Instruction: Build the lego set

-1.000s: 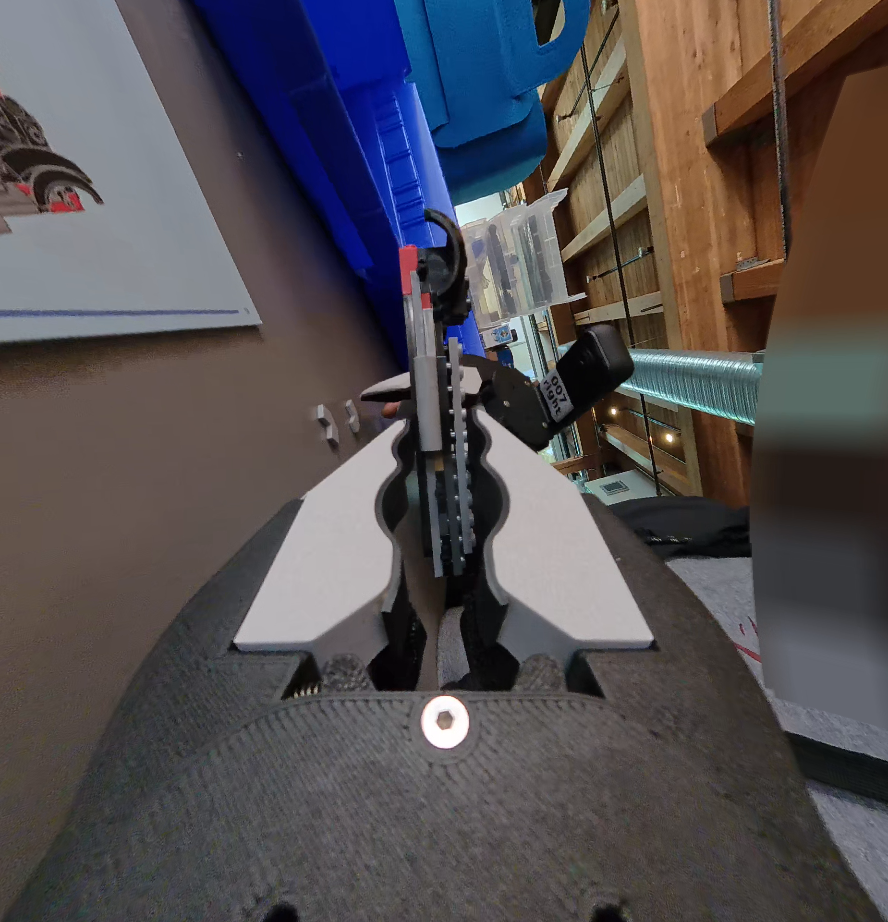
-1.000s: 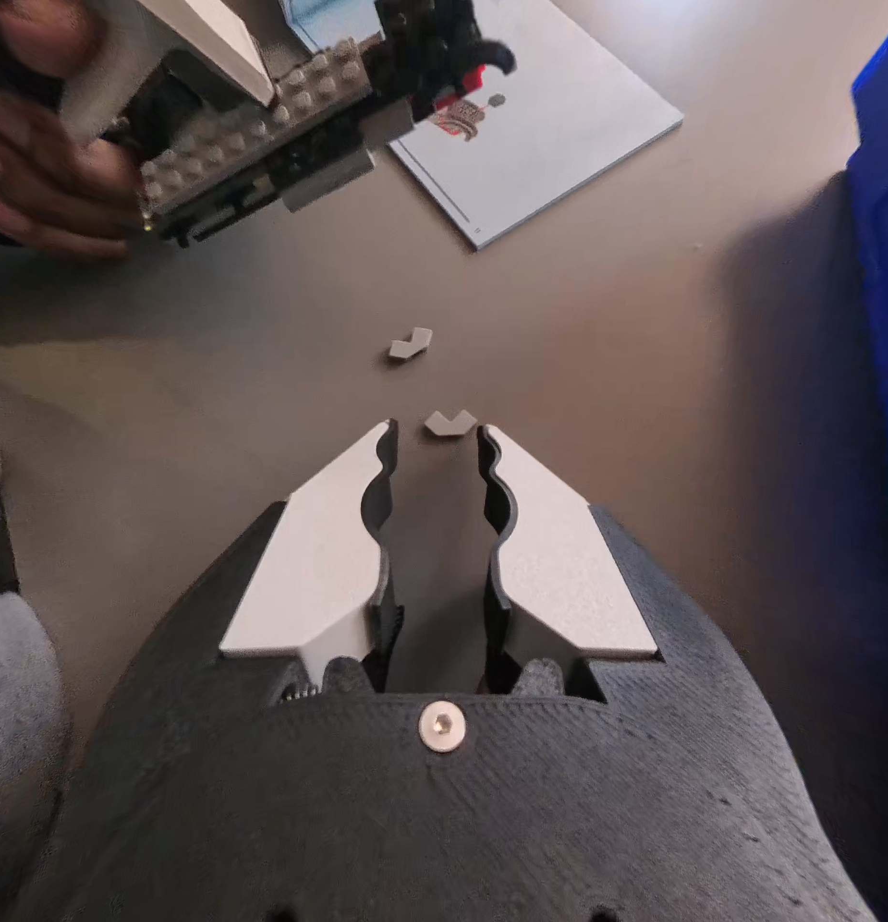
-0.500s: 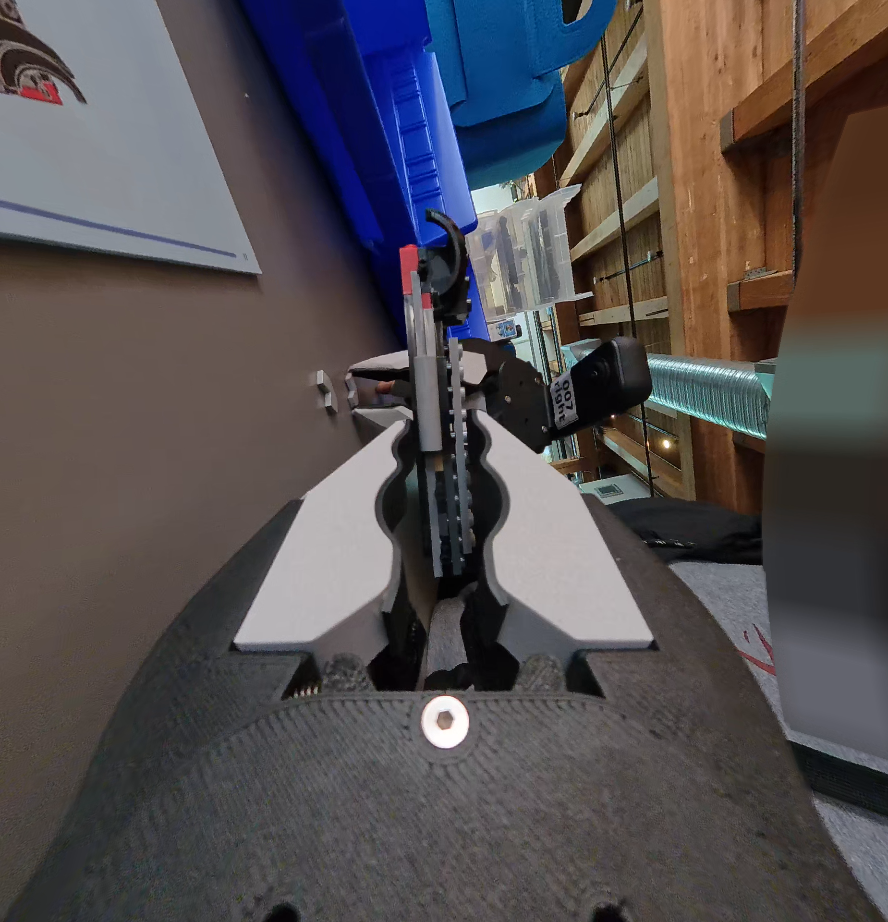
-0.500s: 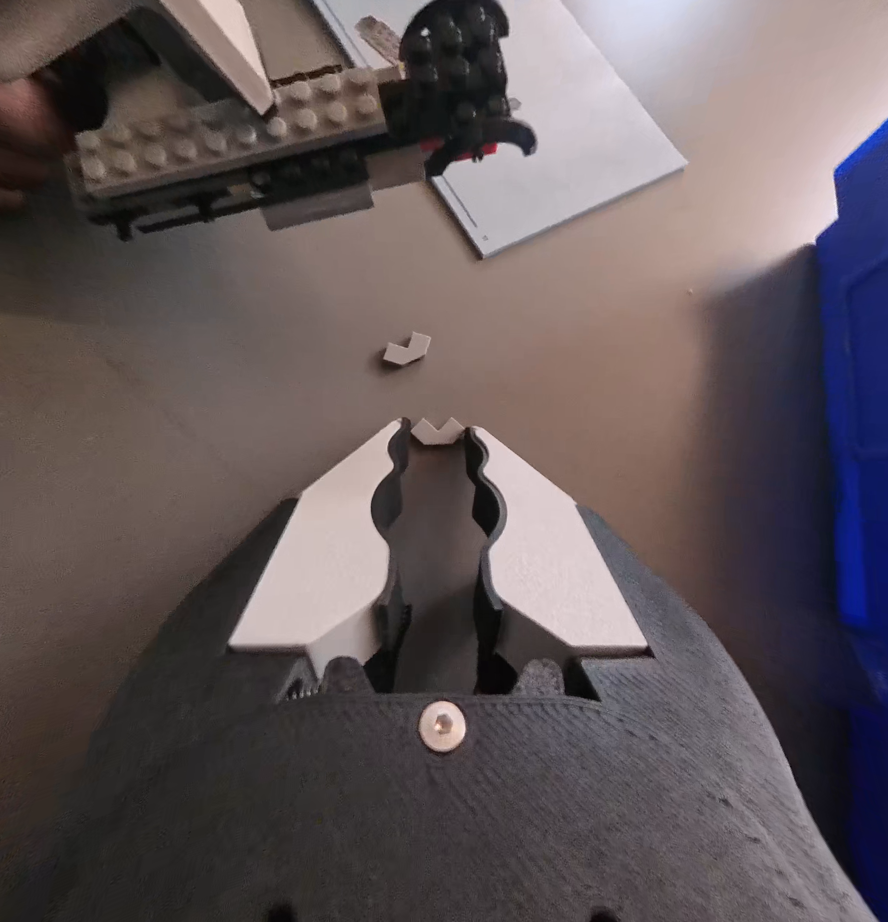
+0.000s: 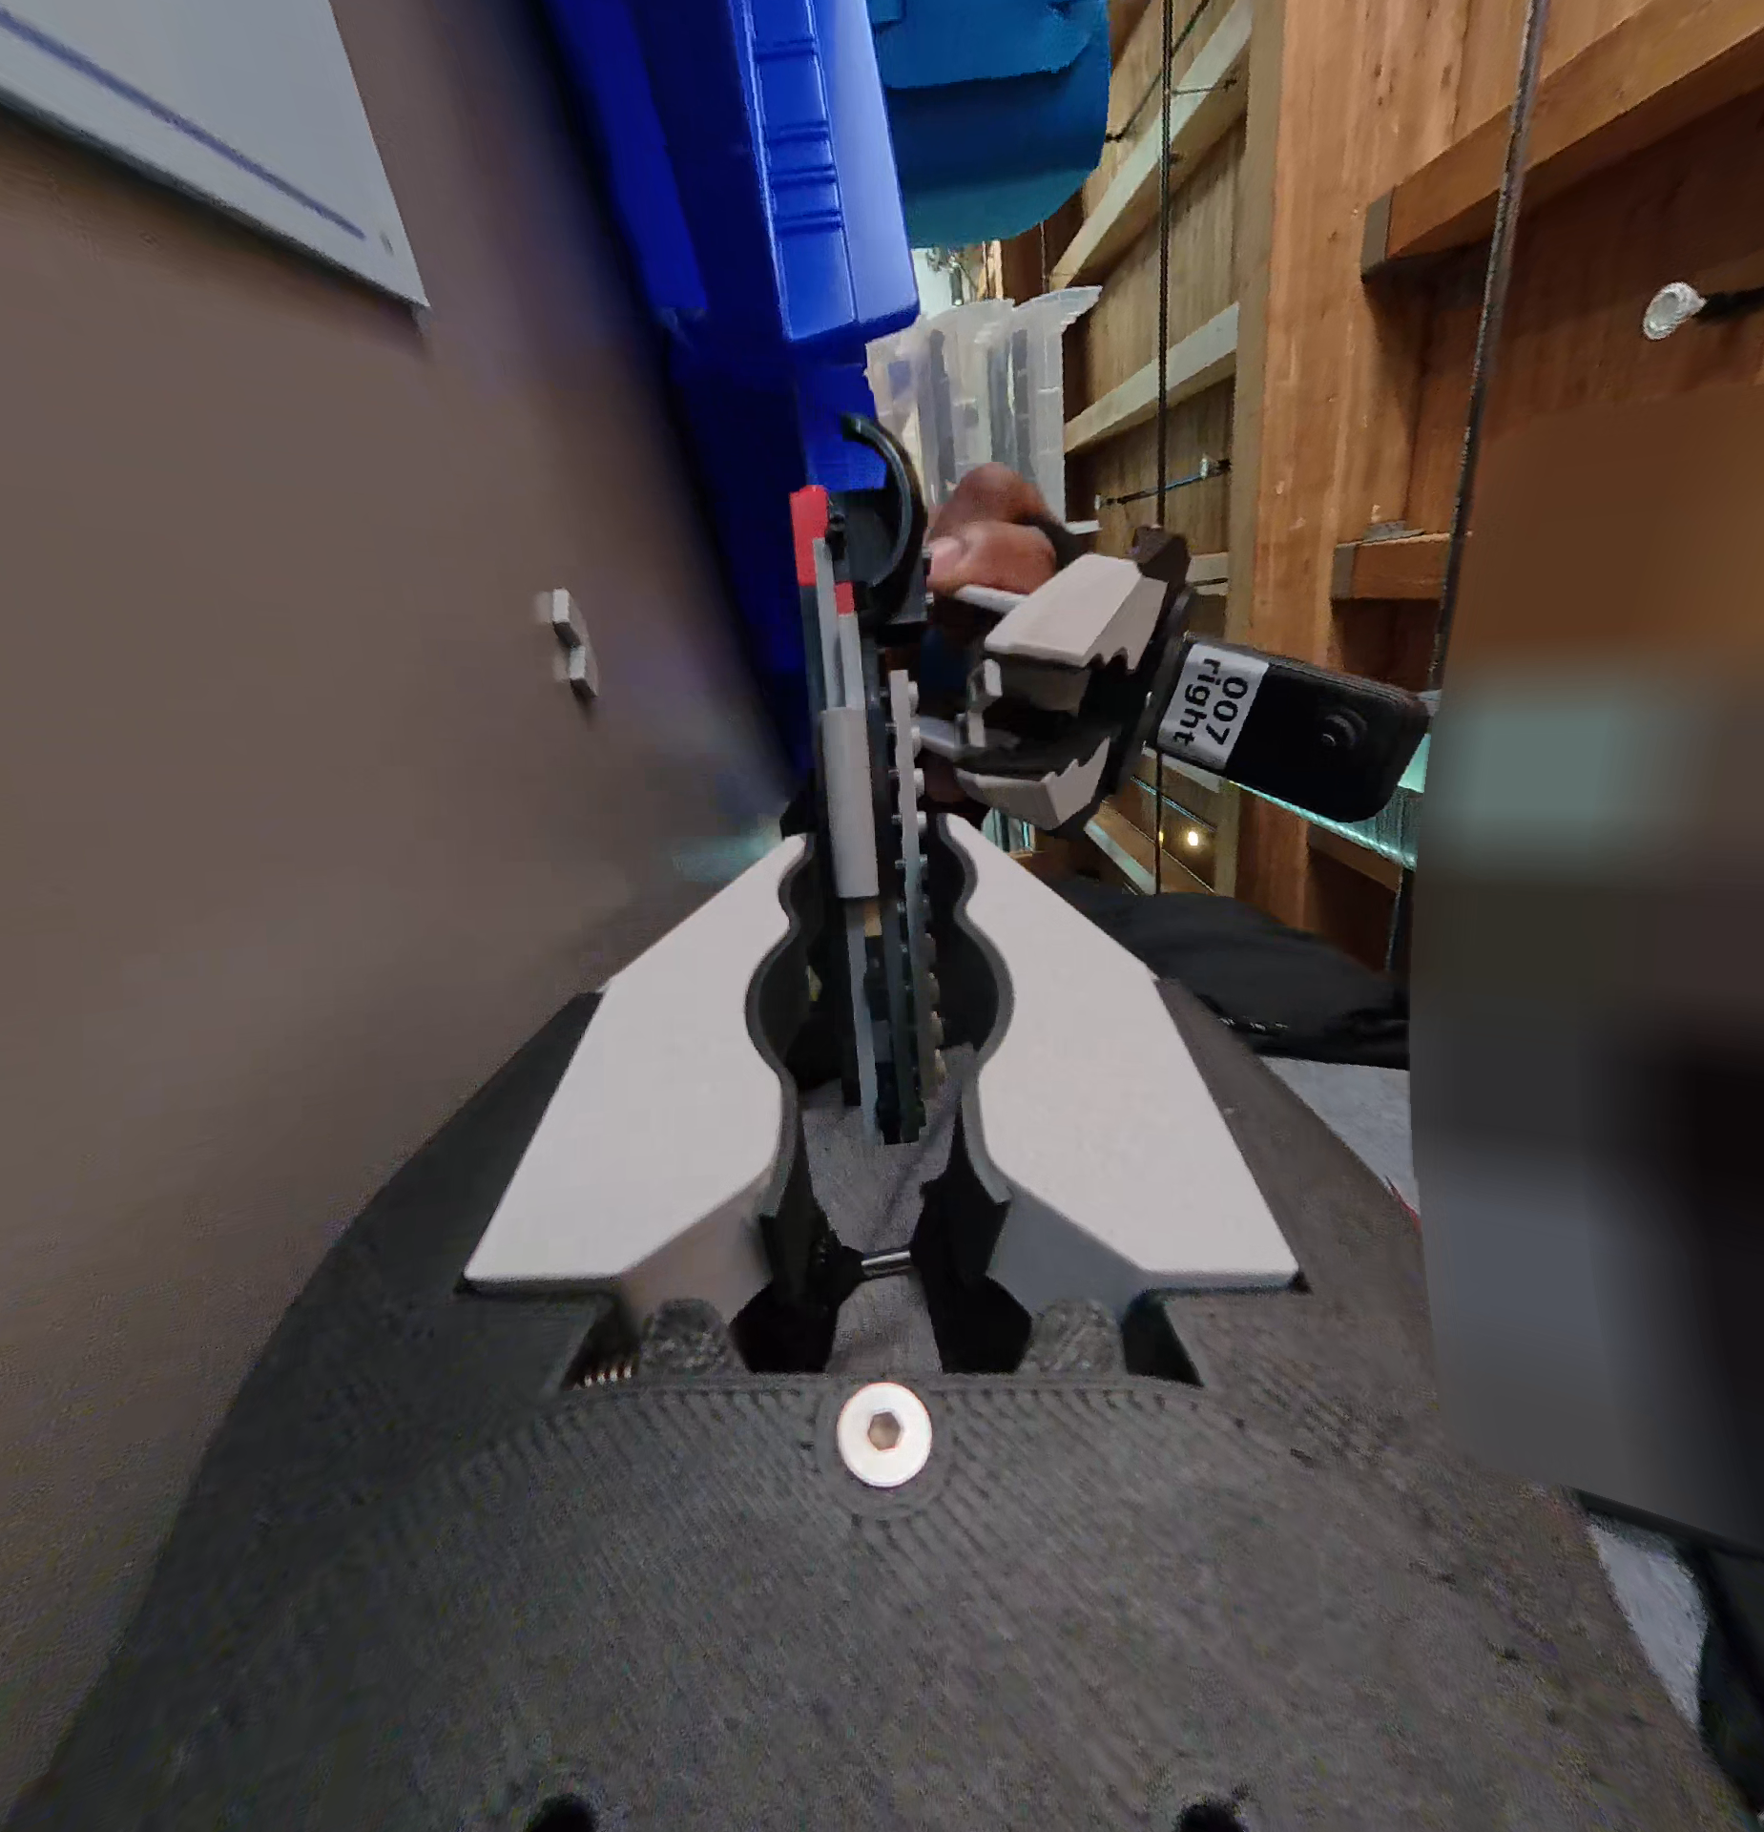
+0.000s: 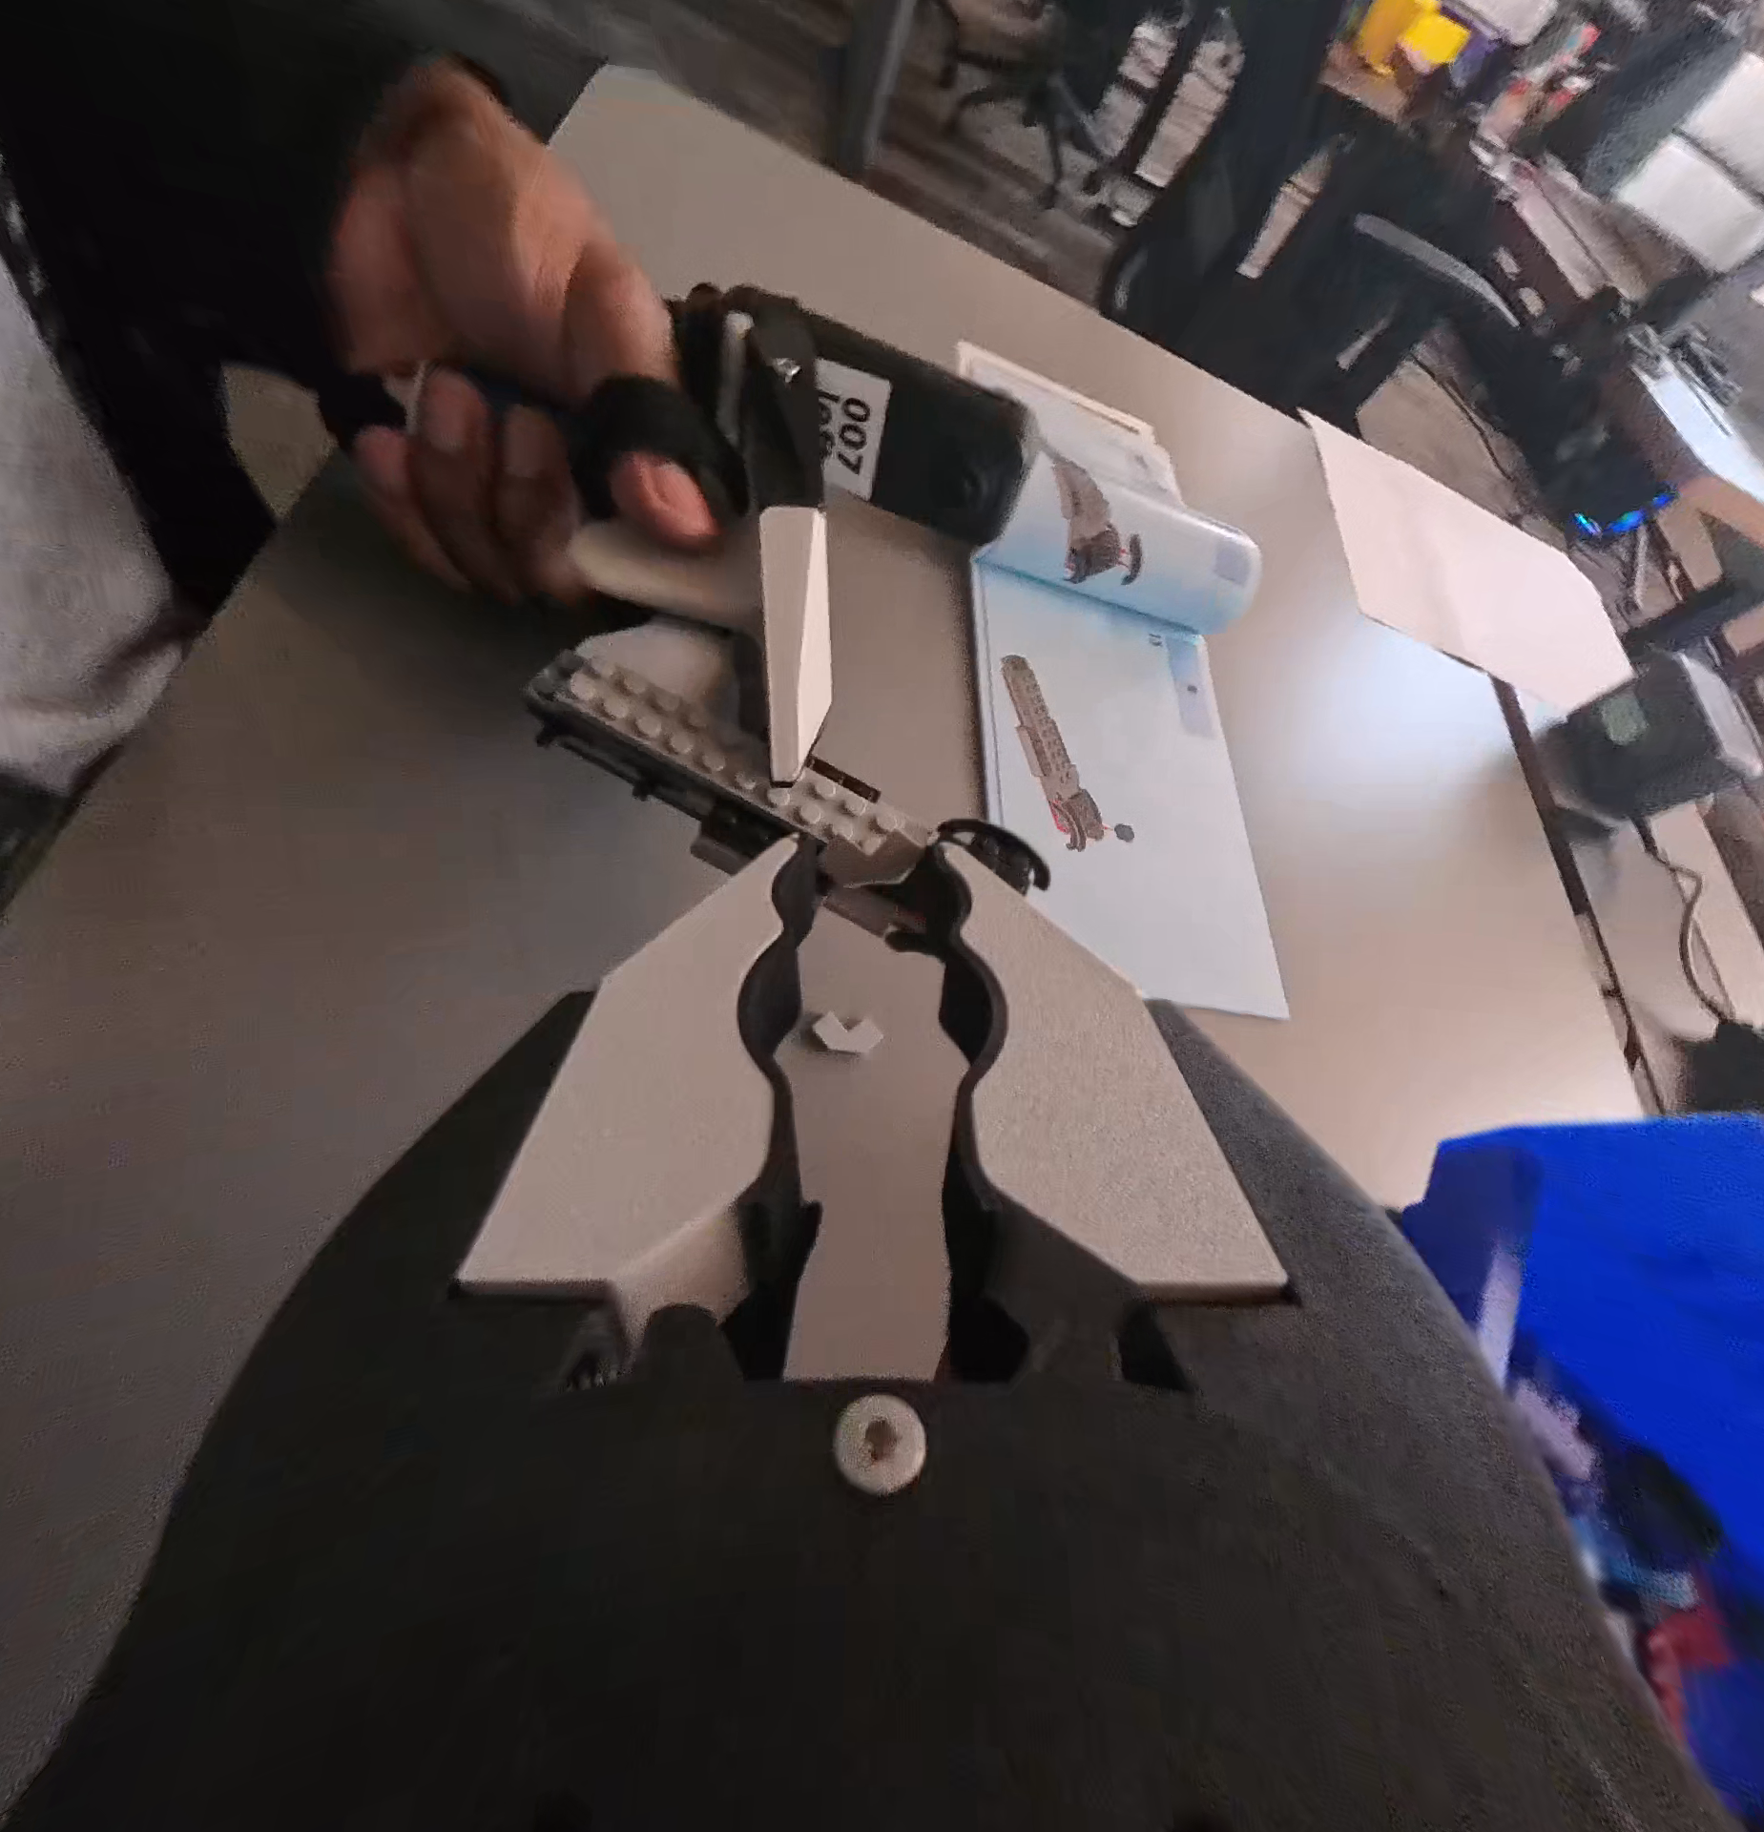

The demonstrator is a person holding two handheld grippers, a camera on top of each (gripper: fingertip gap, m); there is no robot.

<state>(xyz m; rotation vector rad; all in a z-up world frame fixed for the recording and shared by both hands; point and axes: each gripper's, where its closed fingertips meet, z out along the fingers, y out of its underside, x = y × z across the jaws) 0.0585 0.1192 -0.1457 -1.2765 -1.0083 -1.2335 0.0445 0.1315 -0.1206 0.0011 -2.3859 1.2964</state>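
Note:
My left gripper (image 5: 878,843) is shut on the long grey and black lego assembly (image 5: 863,793), held edge-on above the table, with a black arch and red bits at its far end. In the right wrist view the assembly (image 6: 679,734) runs diagonally under the left gripper (image 6: 783,783). My right gripper (image 6: 868,858) is shut on a small grey angled piece (image 6: 863,843), which touches the assembly's studded end beside the black arch. The right gripper (image 5: 967,714) also shows in the left wrist view, next to the assembly. A second small grey piece (image 6: 840,1031) lies on the table below.
The open instruction booklet (image 6: 1125,793) lies on the brown table beyond the assembly. A blue bin (image 6: 1631,1289) stands at the right. A white sheet (image 6: 1452,555) lies at the far table corner. A person's hand (image 6: 481,327) holds the left gripper. Wooden shelving (image 5: 1353,297) is behind. Both grippers' tips are close together, under 4 cm apart.
My right gripper closed on one of the two small grey pieces, lifted it off the table and brought it up to the assembly's end. The left gripper kept its hold and shifted slightly.

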